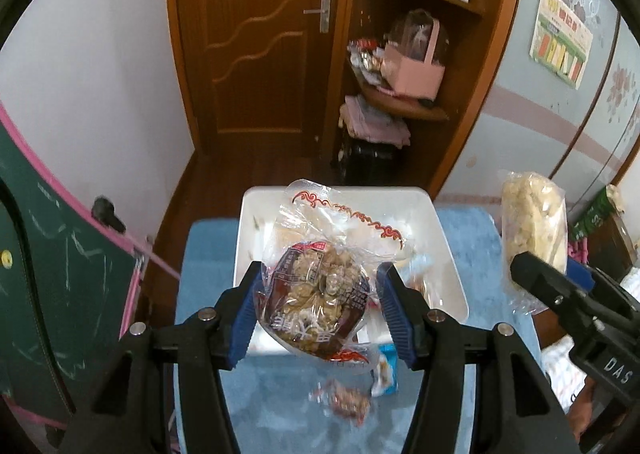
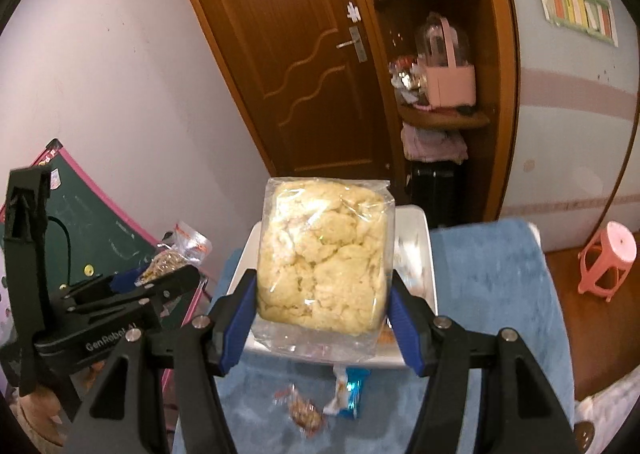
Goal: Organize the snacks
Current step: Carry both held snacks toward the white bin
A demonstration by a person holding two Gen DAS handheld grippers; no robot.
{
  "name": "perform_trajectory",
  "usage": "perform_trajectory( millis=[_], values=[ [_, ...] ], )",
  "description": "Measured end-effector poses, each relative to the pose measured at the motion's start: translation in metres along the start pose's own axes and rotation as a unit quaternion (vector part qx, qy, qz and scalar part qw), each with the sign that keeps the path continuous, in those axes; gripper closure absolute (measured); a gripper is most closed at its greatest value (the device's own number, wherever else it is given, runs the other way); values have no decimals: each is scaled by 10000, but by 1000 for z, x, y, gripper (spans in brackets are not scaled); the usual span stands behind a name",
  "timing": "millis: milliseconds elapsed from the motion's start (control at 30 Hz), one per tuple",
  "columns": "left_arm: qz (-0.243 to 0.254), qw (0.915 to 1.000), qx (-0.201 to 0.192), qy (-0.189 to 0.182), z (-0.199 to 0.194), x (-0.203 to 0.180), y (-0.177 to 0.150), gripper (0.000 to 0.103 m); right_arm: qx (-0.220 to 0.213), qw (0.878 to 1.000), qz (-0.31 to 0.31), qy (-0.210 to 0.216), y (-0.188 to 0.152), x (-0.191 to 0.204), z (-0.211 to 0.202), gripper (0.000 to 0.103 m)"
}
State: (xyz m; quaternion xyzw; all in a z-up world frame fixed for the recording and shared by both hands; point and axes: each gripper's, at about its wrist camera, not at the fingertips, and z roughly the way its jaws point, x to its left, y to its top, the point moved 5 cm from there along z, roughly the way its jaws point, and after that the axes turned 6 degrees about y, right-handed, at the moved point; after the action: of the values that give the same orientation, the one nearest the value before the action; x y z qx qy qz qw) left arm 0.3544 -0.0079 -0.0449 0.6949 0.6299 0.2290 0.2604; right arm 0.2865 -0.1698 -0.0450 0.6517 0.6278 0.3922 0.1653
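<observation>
Left tongs (image 1: 318, 300) were clamped on a red-printed clear snack bag (image 1: 316, 286) of brown nutty pieces, blue pads pressed to both its sides; bag held in the air over the near part of the white tray (image 1: 448, 250). Right tongs (image 2: 322, 320) were clamped on a clear bag of pale puffed snack (image 2: 324, 254), pads squeezing its lower sides, bag upright and lifted above the tray's (image 2: 424, 230) near edge. In the left wrist view the same pale bag (image 1: 534, 226) showed to the right, gripped by the right tongs (image 1: 548, 272), beside the tray and clear of it. In the right wrist view the left tongs (image 2: 160, 278) sat to the left with their bag (image 2: 176, 254) poking out.

Tray rested on a bench covered with blue cloth (image 1: 472, 238); a few wrappers lay inside it, contents hard to tell. On the cloth just in front of the tray lay a small blue-and-white packet (image 2: 348, 390) and a small reddish clear-wrapped snack (image 2: 304, 410), close together, blurred.

Behind: wooden door (image 1: 256, 34), corner shelves with a pink box (image 1: 412, 70), pink stool (image 2: 608, 258) on the floor at right, green chalkboard (image 1: 60, 254) at left.
</observation>
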Motion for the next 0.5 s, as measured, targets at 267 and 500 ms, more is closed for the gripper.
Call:
perform_trajectory(
  millis=[267, 500],
  values=[
    [141, 9998, -49, 126, 32, -3, 34, 43, 66, 9993, -137, -334, 23, -7, 39, 40],
    [149, 9993, 274, 211, 79, -5, 30, 11, 649, 9972, -180, -327, 13, -25, 87, 37]
  ],
)
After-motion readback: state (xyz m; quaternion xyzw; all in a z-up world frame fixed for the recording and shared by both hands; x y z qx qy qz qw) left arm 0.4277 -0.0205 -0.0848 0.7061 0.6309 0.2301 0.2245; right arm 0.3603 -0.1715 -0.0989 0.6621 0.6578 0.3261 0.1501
